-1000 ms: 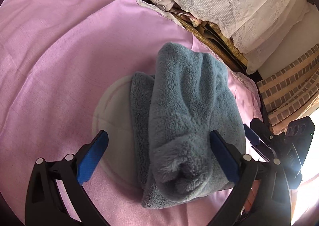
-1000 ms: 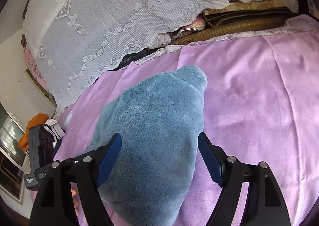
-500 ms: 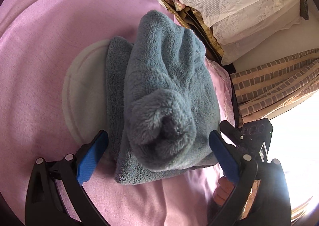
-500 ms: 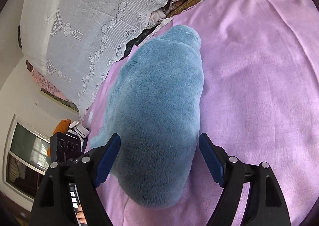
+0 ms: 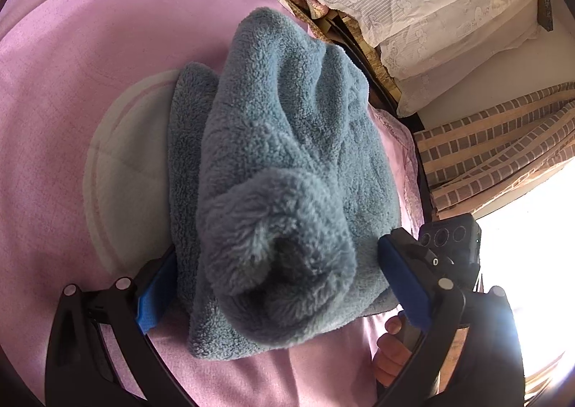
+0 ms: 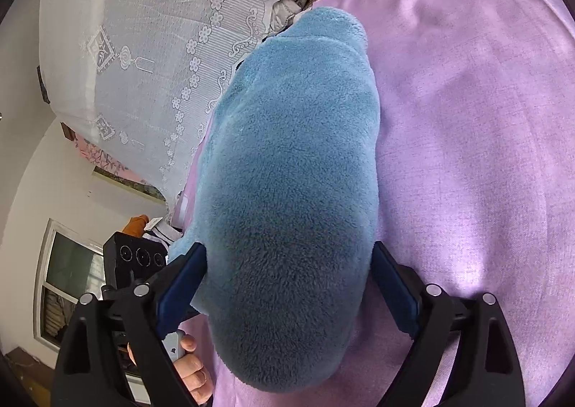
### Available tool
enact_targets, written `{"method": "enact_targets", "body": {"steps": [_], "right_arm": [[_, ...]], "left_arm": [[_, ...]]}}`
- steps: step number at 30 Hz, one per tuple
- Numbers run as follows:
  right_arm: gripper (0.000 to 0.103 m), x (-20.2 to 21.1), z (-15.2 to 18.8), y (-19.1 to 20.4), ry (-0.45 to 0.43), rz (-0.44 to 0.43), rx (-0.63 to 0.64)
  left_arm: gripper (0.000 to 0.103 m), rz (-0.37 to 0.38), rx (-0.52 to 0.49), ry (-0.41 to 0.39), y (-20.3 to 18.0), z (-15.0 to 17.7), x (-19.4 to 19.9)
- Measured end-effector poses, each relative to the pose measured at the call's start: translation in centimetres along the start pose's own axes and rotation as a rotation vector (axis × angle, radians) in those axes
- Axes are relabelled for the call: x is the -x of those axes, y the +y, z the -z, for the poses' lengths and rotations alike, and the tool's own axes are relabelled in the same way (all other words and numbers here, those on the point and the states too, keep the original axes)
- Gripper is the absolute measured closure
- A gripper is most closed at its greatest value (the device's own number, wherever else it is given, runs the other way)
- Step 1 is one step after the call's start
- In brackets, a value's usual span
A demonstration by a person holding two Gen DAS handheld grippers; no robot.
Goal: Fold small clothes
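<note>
Nearest the left wrist camera, the left gripper has its fingers spread wide on either side of the rolled end of the blue fleece garment; whether the pads actually press on the pile I cannot tell. From the opposite end the right gripper straddles the same bundle, and its fingers have just been opening, with the fleece between them and a sliver of gap on the right side. The garment lies folded into a thick bundle on the pink bedsheet, partly over a pale round pad. It looks light, soft and springy (likely to puff open once released), so I would take it low across the whole fold, not by the fluffy top layer. No containers show. Beyond lie lace-covered pillows.
</note>
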State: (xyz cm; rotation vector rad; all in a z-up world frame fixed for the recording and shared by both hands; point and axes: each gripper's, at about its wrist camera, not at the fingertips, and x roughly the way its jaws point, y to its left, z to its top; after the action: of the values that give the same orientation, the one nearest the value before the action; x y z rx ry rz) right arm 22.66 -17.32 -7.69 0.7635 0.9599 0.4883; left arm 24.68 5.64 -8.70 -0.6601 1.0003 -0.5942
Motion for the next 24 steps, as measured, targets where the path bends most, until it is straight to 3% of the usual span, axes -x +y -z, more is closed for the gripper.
{"method": "enact_targets", "body": {"steps": [7, 12, 16, 20, 24], "right_arm": [[0.004, -0.4, 0.6, 0.8, -0.027, 0.058, 0.063], [0.004, 0.2, 2.0, 1.1, -0.155, 0.077, 0.127], [0.003, 0.5, 1.9, 1.0, -0.165, 0.053, 0.13], [0.003, 2.0, 1.6, -0.6, -0.207, -0.088, 0.044], [0.003, 4.1, 2.0, -3.6, -0.344, -0.356, -0.122]], "left_arm": [[0.005, -0.025, -0.042, 0.001, -0.3, 0.2, -0.6], [0.005, -0.035, -0.071, -0.014, -0.3, 0.6, -0.4], [0.004, -0.025, -0.092, -0.038, -0.2, 0.9, -0.3], [0.004, -0.015, -0.102, -0.078, -0.3, 1.3, -0.2], [0.004, -0.001, -0.108, -0.086, -0.2, 1.3, -0.2]]}}
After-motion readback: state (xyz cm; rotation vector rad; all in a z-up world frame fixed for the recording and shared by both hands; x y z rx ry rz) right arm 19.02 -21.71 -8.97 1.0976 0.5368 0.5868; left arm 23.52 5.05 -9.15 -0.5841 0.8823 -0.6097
